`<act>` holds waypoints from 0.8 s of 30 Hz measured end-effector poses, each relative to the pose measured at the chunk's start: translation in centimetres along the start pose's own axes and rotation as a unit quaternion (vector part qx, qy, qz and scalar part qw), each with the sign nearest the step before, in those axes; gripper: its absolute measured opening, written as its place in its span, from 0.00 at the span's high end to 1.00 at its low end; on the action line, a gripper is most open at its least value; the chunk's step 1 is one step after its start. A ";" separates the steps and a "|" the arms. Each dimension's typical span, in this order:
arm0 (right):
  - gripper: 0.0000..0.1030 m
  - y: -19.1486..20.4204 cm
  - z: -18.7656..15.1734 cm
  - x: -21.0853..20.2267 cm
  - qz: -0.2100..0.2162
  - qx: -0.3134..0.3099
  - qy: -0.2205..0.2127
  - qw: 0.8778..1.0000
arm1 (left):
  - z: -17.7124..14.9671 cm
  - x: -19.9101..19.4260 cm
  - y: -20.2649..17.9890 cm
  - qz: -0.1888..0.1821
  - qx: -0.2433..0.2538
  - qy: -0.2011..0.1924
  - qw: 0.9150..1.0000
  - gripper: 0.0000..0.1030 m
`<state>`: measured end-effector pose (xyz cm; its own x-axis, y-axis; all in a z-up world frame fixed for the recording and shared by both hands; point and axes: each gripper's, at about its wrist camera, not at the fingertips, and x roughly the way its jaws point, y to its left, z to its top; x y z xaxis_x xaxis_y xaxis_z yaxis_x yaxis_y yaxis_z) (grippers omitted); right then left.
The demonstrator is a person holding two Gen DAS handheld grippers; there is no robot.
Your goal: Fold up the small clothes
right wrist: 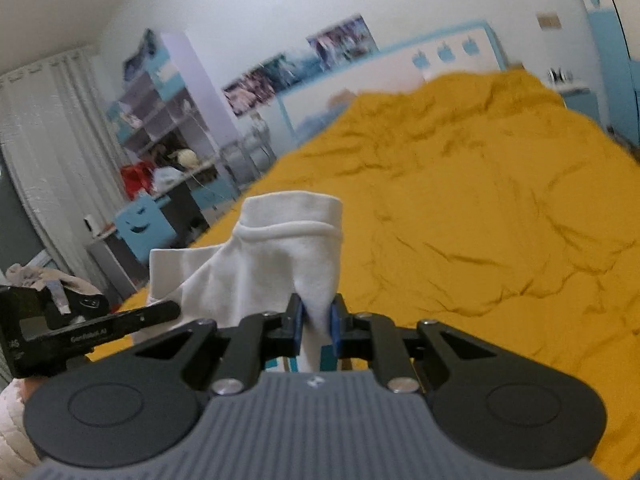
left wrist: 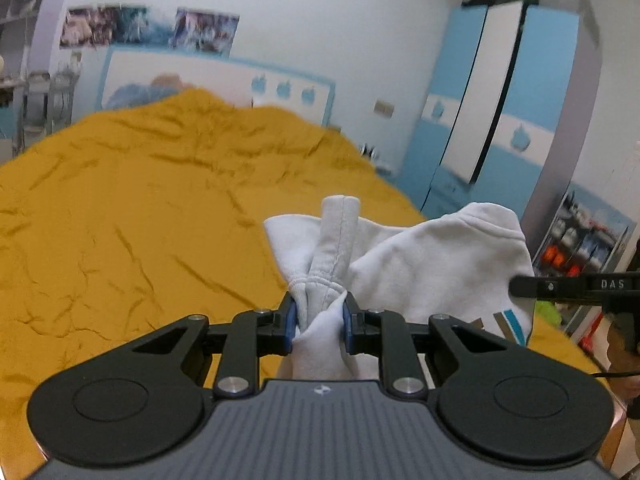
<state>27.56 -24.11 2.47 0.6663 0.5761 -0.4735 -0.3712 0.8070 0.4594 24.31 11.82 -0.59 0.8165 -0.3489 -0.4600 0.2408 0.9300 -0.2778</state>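
— Mustard-yellow bedding covers the bed, with many wrinkles; behind it I see a blue and white wardrobe and posters on the wall. Where is the garment now?

— The white garment hangs in the air above the near part of the bed, carried between both tools. The left tool is nearly closed and its blue pads pinch a thick bunch of the cloth, including a ribbed grey-white part that stands up in front of it. The right tool is closed even more tightly, on a thinner fold of the same garment.

— So both have a firm hold?

— Yes, the cloth passes directly between the pads of each one, and the rest falls forward and to the side. In the left view the garment spreads to the right, toward the other tool at the picture's edge.

— How to do this step well?

— I think the two tools should move apart until the cloth is stretched flat, then come down together on a smooth area of the bed. The left grip takes several layers at once, so the garment may land twisted; it is better to lay it down slowly and correct the bunch before the first fold.
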 end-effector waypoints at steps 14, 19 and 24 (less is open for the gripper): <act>0.90 -10.6 -1.8 18.4 -0.062 0.101 0.155 0.981 | -4.9 13.6 8.4 0.001 -0.093 0.183 0.979 0.70; 0.74 -11.6 -2.0 18.9 -0.086 0.098 0.150 0.980 | -5.4 12.4 9.7 0.021 -0.112 0.178 0.977 0.49; 0.72 -10.3 -0.8 15.1 -0.120 0.075 0.129 0.982 | -3.8 9.0 10.8 0.035 -0.138 0.149 0.978 0.48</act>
<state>40.88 -23.66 -10.02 0.5301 0.4015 -0.7468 -0.1119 0.9062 0.4077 32.29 18.30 -10.96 0.6263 -0.3412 -0.7009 0.0048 0.9008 -0.4342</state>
